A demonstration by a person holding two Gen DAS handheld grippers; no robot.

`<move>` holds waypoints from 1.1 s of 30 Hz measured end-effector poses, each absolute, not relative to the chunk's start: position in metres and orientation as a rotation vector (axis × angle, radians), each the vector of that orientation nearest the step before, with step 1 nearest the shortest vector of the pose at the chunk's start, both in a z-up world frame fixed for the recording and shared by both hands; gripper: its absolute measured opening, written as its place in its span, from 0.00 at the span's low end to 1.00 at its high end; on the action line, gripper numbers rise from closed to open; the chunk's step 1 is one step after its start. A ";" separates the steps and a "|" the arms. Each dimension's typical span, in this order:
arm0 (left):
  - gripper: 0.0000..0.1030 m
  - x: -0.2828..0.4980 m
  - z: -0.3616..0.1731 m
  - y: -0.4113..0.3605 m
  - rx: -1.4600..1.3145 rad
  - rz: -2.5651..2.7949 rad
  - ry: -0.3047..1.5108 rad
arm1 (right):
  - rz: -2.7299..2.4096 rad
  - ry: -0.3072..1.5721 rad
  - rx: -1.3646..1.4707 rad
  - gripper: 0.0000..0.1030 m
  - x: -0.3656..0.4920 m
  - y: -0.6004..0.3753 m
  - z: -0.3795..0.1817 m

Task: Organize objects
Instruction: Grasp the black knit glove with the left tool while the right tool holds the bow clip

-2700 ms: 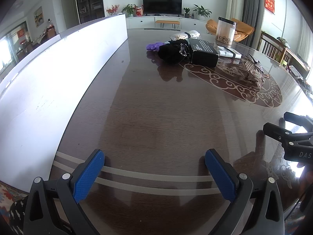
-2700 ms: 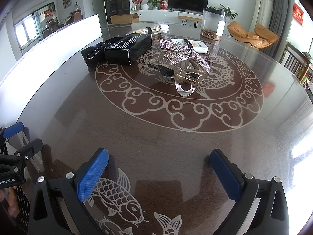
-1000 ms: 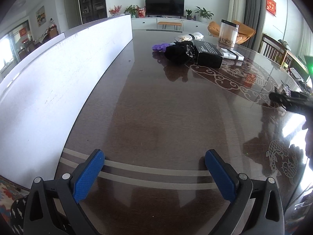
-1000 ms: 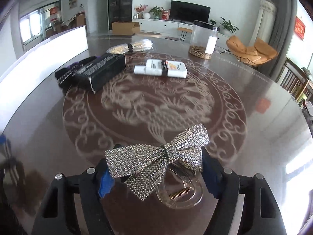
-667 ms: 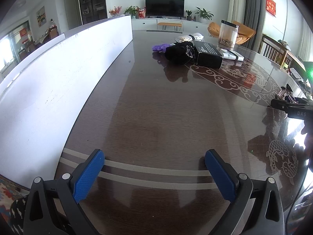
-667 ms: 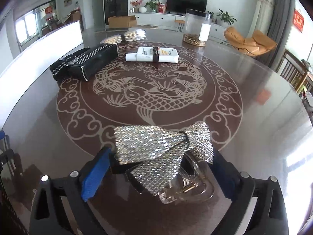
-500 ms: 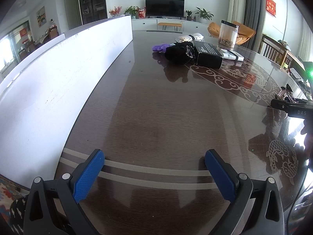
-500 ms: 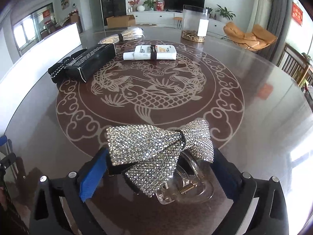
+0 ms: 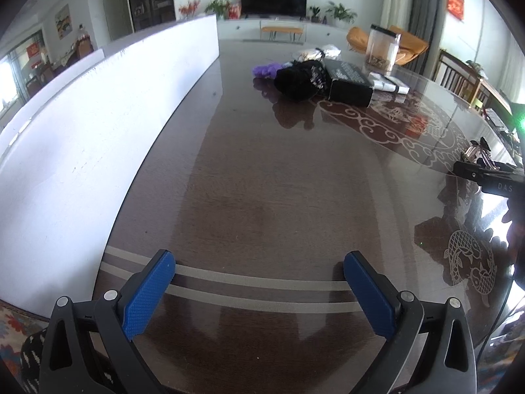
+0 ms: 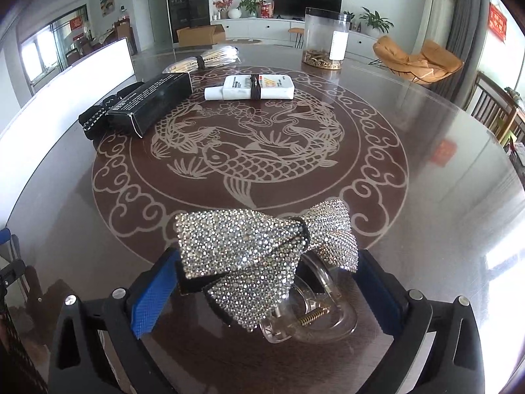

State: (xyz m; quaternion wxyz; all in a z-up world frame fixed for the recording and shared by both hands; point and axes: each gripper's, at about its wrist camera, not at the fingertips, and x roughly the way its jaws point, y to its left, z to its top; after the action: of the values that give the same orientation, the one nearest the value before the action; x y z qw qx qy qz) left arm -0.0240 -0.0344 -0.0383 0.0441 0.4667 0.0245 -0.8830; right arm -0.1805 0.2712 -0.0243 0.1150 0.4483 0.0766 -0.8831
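A rhinestone bow hair clip (image 10: 262,246) on a clear plastic claw (image 10: 311,315) lies on the dark round table (image 10: 426,197), at the near rim of the fish medallion. My right gripper (image 10: 262,282) stands open around it, one blue pad just off each end of the bow. In the left wrist view the clip (image 9: 477,151) and a black finger of the right gripper (image 9: 485,177) show at the far right. My left gripper (image 9: 259,292) is open over bare table with nothing between its fingers.
At the far side lie a black box (image 10: 151,105), a black fabric item (image 9: 298,75), a purple item (image 9: 265,70), banded white packs (image 10: 252,88), a wrapped bundle of sticks (image 10: 206,57) and a clear jar (image 10: 323,39). A white panel (image 9: 98,131) runs along the table's left.
The right gripper took the bow clip from the medallion's middle, brought it nearer, then spread its jaws off it. The clip now rests on the table. The left gripper stayed put.
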 end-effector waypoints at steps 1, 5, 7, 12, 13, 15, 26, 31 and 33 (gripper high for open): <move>1.00 -0.027 -0.038 -0.034 1.446 -2.685 0.080 | -2.588 0.224 1.314 0.99 -0.180 0.271 -0.024; 0.99 -0.053 -0.033 -0.036 1.480 -2.714 0.215 | -2.587 0.223 1.314 0.99 -0.180 0.271 -0.024; 0.85 -0.080 -0.028 -0.036 1.504 -2.725 0.247 | -2.586 0.221 1.315 0.99 -0.180 0.271 -0.024; 0.83 -0.171 -0.016 -0.040 1.471 -2.730 0.265 | -2.576 0.216 1.314 0.99 -0.180 0.271 -0.025; 0.83 -0.188 -0.017 -0.040 1.478 -2.723 0.278 | -2.575 0.216 1.314 0.99 -0.180 0.271 -0.025; 0.83 -0.217 -0.018 -0.041 1.483 -2.720 0.308 | -2.576 0.216 1.314 0.99 -0.180 0.271 -0.025; 0.31 -0.172 -0.021 -0.032 1.473 -2.761 0.241 | -2.572 0.210 1.315 0.99 -0.180 0.271 -0.024; 0.60 -0.096 -0.024 -0.028 1.516 -2.773 0.236 | -2.572 0.211 1.315 0.99 -0.180 0.271 -0.025; 0.83 -0.089 -0.026 -0.025 1.490 -2.785 0.185 | -2.572 0.210 1.315 0.99 -0.180 0.271 -0.025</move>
State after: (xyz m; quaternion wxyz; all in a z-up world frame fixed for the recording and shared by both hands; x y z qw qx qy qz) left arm -0.0887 -0.0250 -0.0257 -0.0114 0.4709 0.0583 -0.8802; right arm -0.1805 0.2714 -0.0247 0.1224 0.4505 0.0720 -0.8814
